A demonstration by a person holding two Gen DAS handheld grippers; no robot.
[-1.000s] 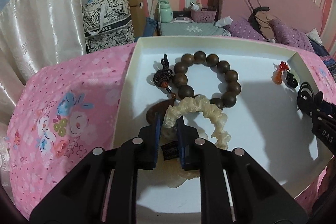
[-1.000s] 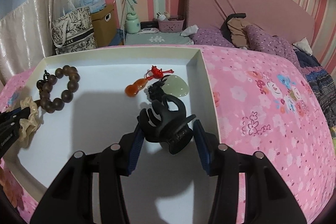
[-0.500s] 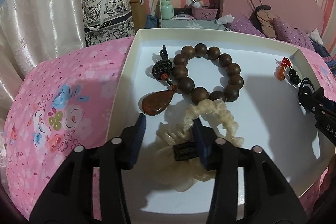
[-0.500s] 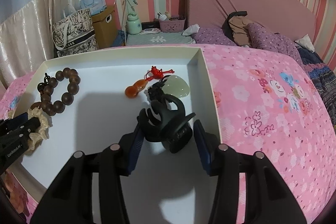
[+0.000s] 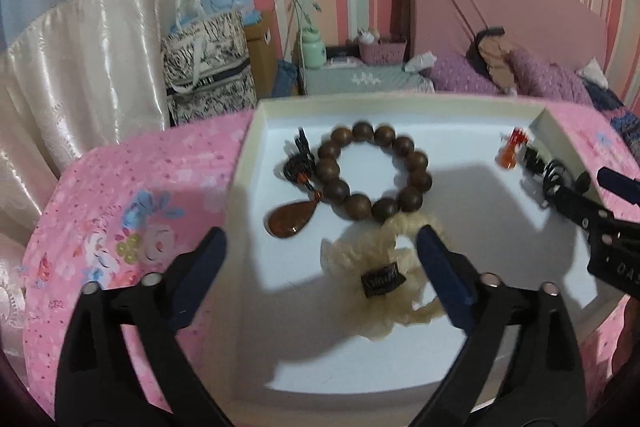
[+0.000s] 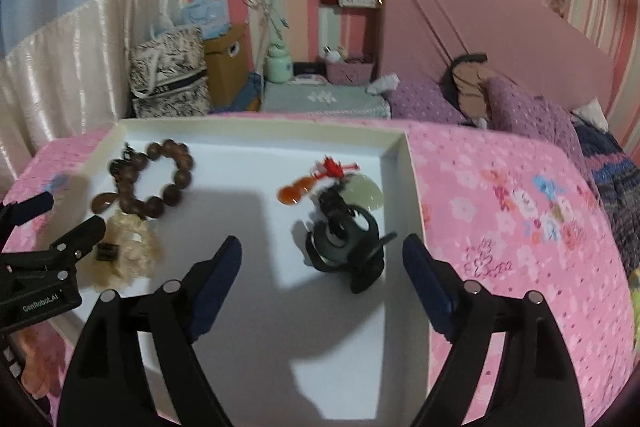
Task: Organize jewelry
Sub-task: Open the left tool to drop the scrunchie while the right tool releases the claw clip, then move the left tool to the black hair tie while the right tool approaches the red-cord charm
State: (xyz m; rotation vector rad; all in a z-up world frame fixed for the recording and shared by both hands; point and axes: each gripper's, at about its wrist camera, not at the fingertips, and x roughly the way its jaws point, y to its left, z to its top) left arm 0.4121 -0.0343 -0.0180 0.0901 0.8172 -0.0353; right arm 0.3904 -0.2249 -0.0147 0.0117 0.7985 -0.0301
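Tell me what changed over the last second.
Both grippers let go: the left gripper released the cream scrunchie, the right gripper released the black claw clip. Both items now lie in the white tray, jaws wide open. The bead bracelet and pendants kept their places.

"GenRobot.AI" on left tool (image 6: 44, 215); "DAS" on right tool (image 5: 592, 195).

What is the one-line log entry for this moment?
left gripper: open | scrunchie: in tray | right gripper: open | claw clip: in tray
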